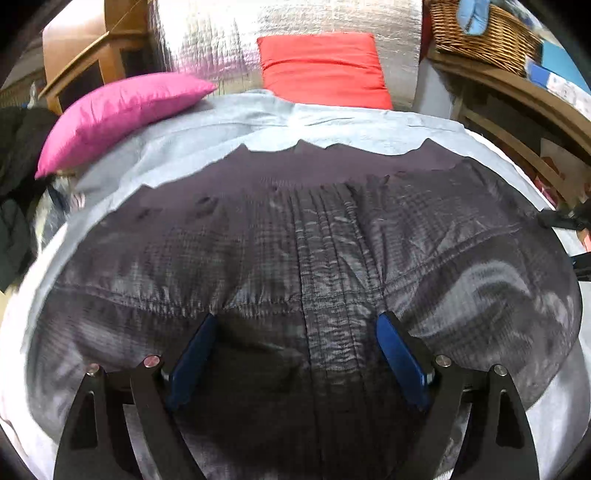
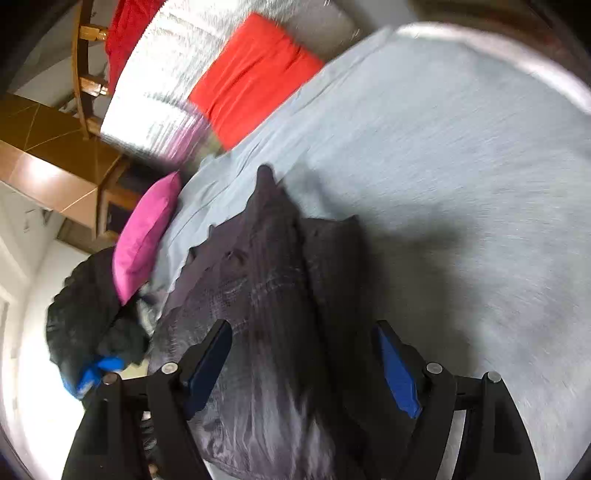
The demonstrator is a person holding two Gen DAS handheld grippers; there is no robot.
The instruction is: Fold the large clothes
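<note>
A dark quilted jacket [image 1: 295, 240] lies spread across the pale blue sheet [image 1: 369, 125] of the bed, its ribbed hem toward the pillows. The left gripper [image 1: 297, 321] hangs just above the jacket's middle seam with its blue-padded jaws wide apart, holding nothing. The right gripper [image 2: 303, 332] is spread open too, over one bunched edge of the jacket [image 2: 266, 280]; that view is blurred. A pink cushion [image 1: 122, 110] and a red cushion [image 1: 321, 70] sit at the head of the bed, a wicker basket [image 1: 480, 33] beside it.
</note>
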